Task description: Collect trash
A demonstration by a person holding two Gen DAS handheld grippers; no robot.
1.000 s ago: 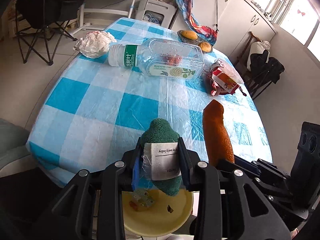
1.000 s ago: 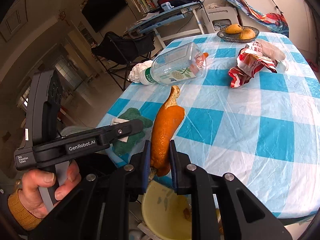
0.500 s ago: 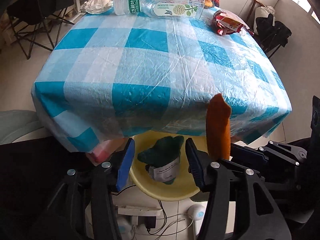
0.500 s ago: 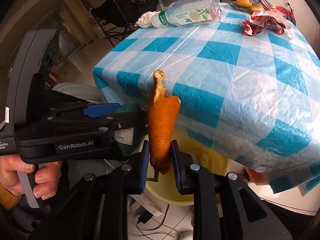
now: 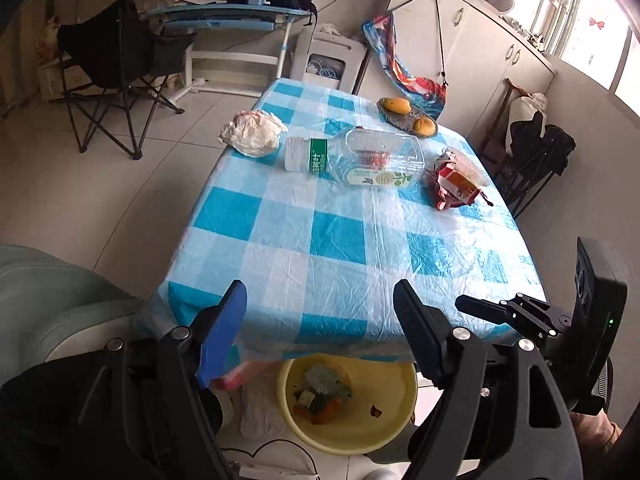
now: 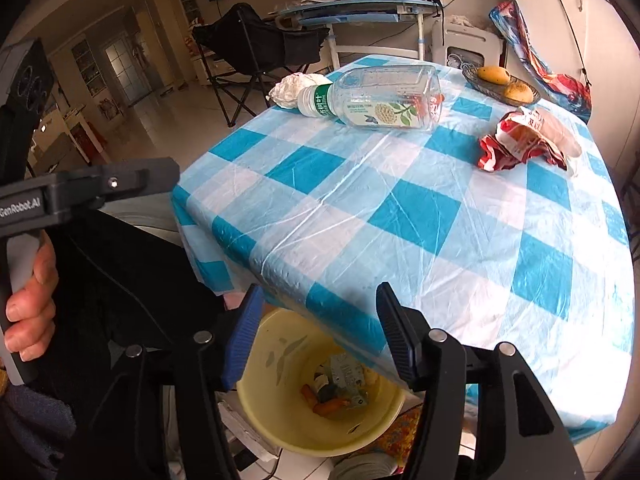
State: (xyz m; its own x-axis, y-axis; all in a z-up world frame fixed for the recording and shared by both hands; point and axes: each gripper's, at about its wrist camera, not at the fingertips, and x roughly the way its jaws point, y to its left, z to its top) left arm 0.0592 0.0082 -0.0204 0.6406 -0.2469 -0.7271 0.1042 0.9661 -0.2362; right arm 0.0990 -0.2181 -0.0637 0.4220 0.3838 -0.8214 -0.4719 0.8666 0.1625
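Note:
A yellow bin (image 5: 394, 436) (image 6: 280, 436) stands on the floor under the table's near edge. In it lie the green cloth with its label (image 5: 325, 382) (image 6: 345, 372) and the orange peel (image 5: 326, 410) (image 6: 332, 405). My left gripper (image 5: 320, 334) hangs above the bin, jaws opening, nothing between them. My right gripper (image 6: 320, 330) is likewise over the bin, jaws opening and empty. On the checked tablecloth lie a clear plastic bottle (image 5: 360, 158) (image 6: 376, 98), a crumpled white paper (image 5: 254, 133) (image 6: 294, 88) and a red snack wrapper (image 5: 456, 180) (image 6: 516, 146).
A bowl of fruit (image 5: 406, 116) (image 6: 502, 84) sits at the table's far side. A folding chair (image 5: 116, 68) and a desk (image 5: 228, 20) stand beyond. A hand (image 6: 30, 300) holds the left gripper's handle. A grey seat (image 5: 44, 292) is at the left.
Both grippers let go: the green cloth and the orange peel dropped into the yellow bin. Both sets of jaws have widened, and the left gripper has risen so more table shows.

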